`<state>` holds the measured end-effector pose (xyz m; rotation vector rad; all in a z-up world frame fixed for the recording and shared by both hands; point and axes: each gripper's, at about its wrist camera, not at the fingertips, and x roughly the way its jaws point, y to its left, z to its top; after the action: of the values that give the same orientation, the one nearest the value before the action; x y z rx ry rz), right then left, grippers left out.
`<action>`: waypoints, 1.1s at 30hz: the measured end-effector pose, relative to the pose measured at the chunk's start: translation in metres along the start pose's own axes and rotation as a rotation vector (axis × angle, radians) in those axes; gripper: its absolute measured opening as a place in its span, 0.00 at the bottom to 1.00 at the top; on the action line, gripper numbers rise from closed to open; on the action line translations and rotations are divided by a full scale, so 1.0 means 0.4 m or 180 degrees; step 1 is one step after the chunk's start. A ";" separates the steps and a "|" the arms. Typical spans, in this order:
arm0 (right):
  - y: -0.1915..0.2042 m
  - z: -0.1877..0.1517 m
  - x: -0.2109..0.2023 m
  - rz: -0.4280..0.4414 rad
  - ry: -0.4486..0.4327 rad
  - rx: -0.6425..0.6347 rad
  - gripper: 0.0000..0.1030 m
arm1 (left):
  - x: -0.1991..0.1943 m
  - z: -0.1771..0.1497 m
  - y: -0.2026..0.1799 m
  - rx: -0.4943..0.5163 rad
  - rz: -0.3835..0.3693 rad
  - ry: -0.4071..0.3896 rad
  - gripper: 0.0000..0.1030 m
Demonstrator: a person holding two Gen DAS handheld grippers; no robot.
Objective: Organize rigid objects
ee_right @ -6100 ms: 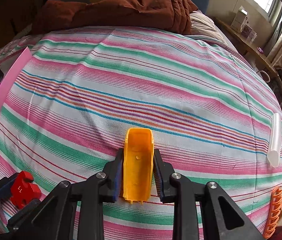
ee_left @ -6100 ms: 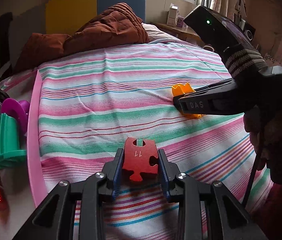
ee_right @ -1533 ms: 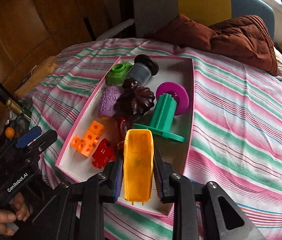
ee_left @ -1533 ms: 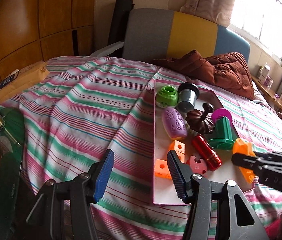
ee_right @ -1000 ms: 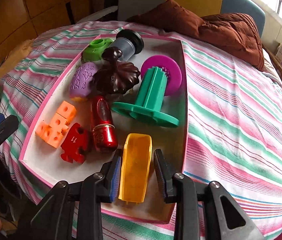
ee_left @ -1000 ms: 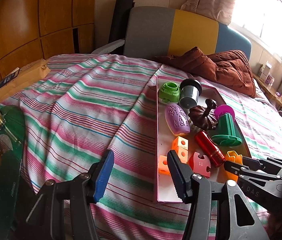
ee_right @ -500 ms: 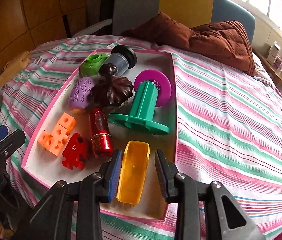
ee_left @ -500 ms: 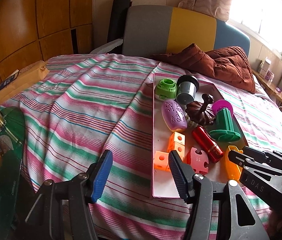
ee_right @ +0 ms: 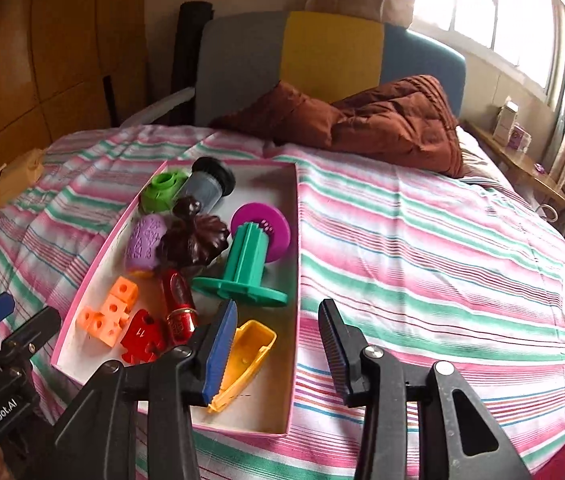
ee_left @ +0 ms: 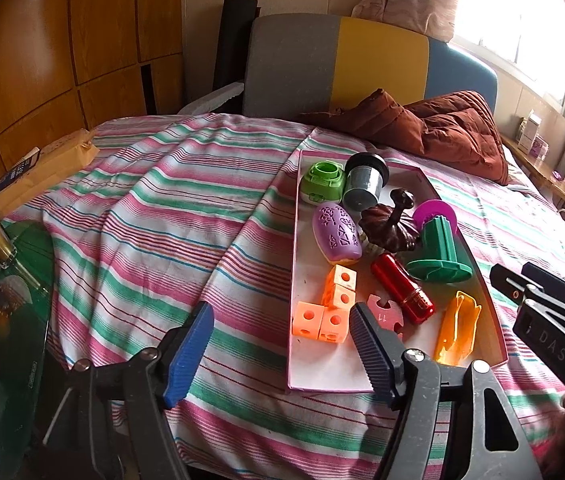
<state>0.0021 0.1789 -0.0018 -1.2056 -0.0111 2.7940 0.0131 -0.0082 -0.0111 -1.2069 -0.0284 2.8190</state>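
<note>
- Your tray (ee_right: 296, 264) has a pink rim and white floor.
- The scoop (ee_right: 248, 356) is yellow-orange, the puzzle piece (ee_right: 140, 336) red.
- The bedsheet (ee_right: 422, 248) under your tray is striped pink, green and white.

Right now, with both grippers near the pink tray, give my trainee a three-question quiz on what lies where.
1. True or false: the yellow scoop lies inside the pink tray.
2. Which piece touches the red puzzle piece? A green cap, B red tube, C purple disc.
3. Fill in: the right gripper holds ____.

Key: 1 true. 2 B, the red tube. 3 nothing; its jaws have just been opening, and the scoop lies free beside one finger.
</note>
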 end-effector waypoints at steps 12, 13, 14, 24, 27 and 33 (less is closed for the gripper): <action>-0.019 -0.018 -0.011 0.0038 -0.0047 0.0158 0.41 | -0.046 0.013 -0.026 0.0021 0.0064 -0.0171 1.00; -0.017 -0.020 -0.012 0.0037 -0.0047 0.0152 0.41 | -0.045 0.013 -0.028 0.0034 0.0105 -0.0161 1.00; -0.016 -0.021 -0.012 0.0039 -0.0050 0.0152 0.41 | -0.046 0.012 -0.030 0.0043 0.0132 -0.0160 1.00; -0.011 -0.019 -0.018 0.0031 -0.0072 0.0152 0.42 | -0.062 0.009 -0.025 -0.0043 0.0157 -0.0219 1.00; -0.009 -0.018 -0.019 0.0024 -0.0078 0.0145 0.42 | -0.066 0.010 -0.025 -0.0068 0.0136 -0.0232 1.00; -0.008 -0.020 -0.022 0.0015 -0.0087 0.0139 0.42 | -0.076 0.006 -0.027 -0.0028 0.0183 -0.0365 0.99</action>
<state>0.0141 0.1808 -0.0006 -1.1594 0.0506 2.7993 0.0330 0.0001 0.0130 -1.0628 -0.0128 2.9377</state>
